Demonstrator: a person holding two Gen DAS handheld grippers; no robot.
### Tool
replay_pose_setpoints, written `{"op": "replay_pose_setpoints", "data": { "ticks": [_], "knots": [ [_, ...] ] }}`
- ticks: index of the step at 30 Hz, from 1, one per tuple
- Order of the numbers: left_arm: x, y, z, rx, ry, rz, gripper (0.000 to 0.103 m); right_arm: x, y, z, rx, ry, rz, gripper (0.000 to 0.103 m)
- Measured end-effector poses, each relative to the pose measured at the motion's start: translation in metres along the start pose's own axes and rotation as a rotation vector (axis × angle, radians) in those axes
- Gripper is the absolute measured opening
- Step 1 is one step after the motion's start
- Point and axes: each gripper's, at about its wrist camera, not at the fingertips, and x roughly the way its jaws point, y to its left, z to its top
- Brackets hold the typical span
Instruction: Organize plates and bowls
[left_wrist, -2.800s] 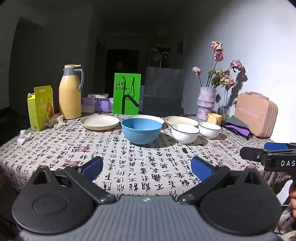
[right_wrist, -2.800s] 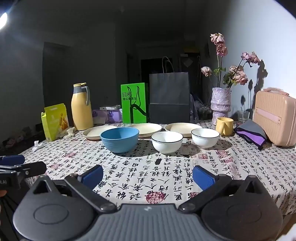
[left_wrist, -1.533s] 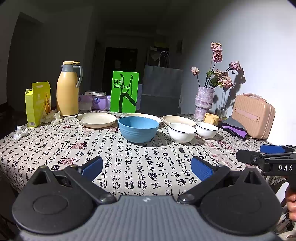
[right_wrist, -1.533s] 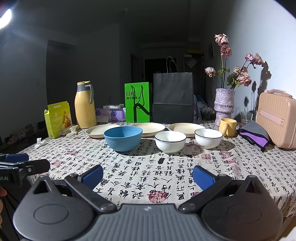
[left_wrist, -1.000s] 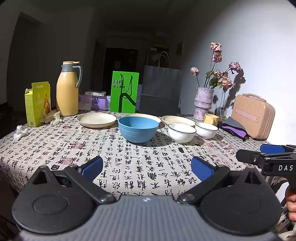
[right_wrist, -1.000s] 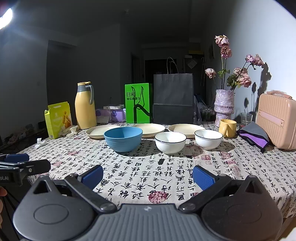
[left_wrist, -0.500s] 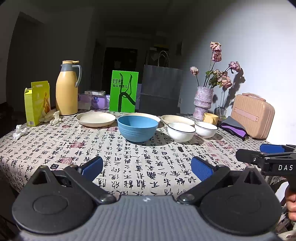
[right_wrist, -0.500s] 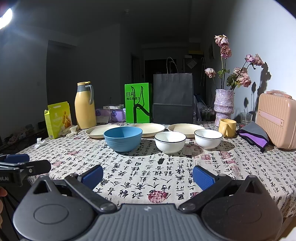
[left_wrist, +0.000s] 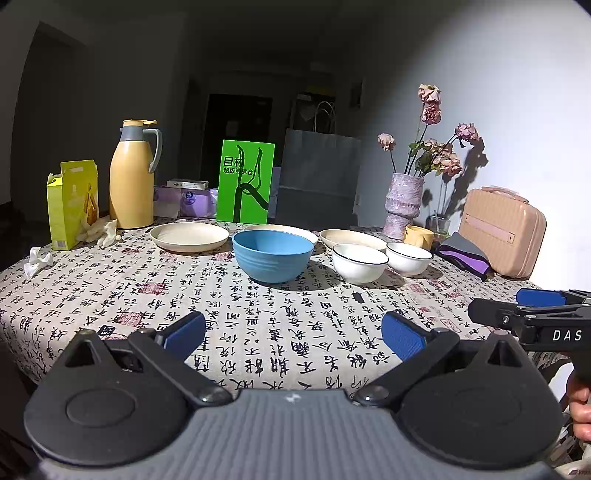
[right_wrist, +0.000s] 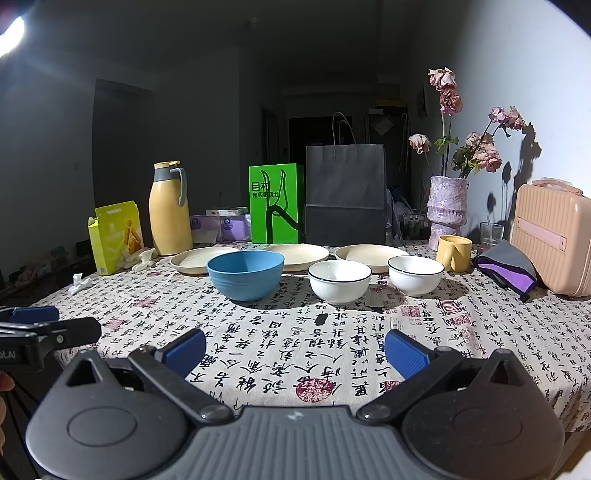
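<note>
Both tongs are spread wide and holding nothing: left tongs (left_wrist: 293, 334) and right tongs (right_wrist: 295, 349) hang over the near edge of the worktop (right_wrist: 369, 354). Further back sits a row of bowls: blue bowl (right_wrist: 245, 274), then two white bowls (right_wrist: 339, 280) (right_wrist: 415, 274). Behind those, three cream plates (right_wrist: 201, 259) (right_wrist: 301, 254) (right_wrist: 369, 252) lie flat in a line.

1 blue bowl (right_wrist: 245, 274) and 2 white bowls with dark rims (right_wrist: 339, 280) (right_wrist: 416, 274) stand upright, apart, in a row on the tablecloth. Behind them, 3 shallow cream plates (right_wrist: 201, 259) (right_wrist: 301, 254) (right_wrist: 369, 253) lie flat, side by side. All appear empty.
</note>
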Motion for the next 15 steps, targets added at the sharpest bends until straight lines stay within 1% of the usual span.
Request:
{"op": "replay_pose_setpoints", "data": {
  "ticks": [15],
  "knots": [
    [-0.001,0.002,-0.0015,-0.006,-0.001,-0.005,0.103,0.0013,-0.0012,-0.002,-0.002,0.007,0.002,0.103]
  ]
}}
